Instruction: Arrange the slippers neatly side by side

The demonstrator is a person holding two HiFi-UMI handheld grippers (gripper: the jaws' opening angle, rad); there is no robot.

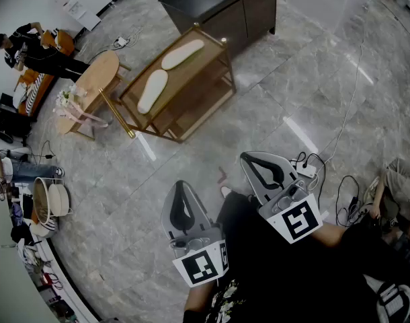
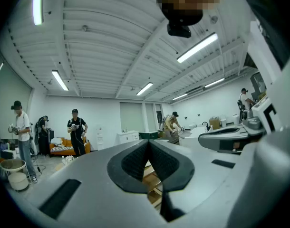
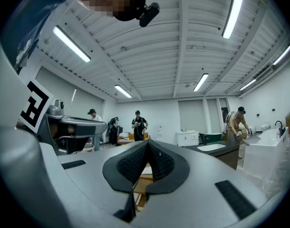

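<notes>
Grey floor (image 1: 272, 106), wooden rack (image 1: 206, 91) with two slippers (image 1: 183, 54) (image 1: 152, 91) apart on top. Left gripper (image 1: 181, 188) and right gripper (image 1: 253, 160) are well off the rack, fingers (image 2: 134, 161) clenched, empty.

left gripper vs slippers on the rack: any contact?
Apart. The head view shows the left gripper, shut, near the person's body, with open floor between it and the wooden rack where the slippers lie.

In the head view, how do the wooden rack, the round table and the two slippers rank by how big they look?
Largest: wooden rack; next, round table; smallest, near slipper and far slipper, which look about alike.
</notes>
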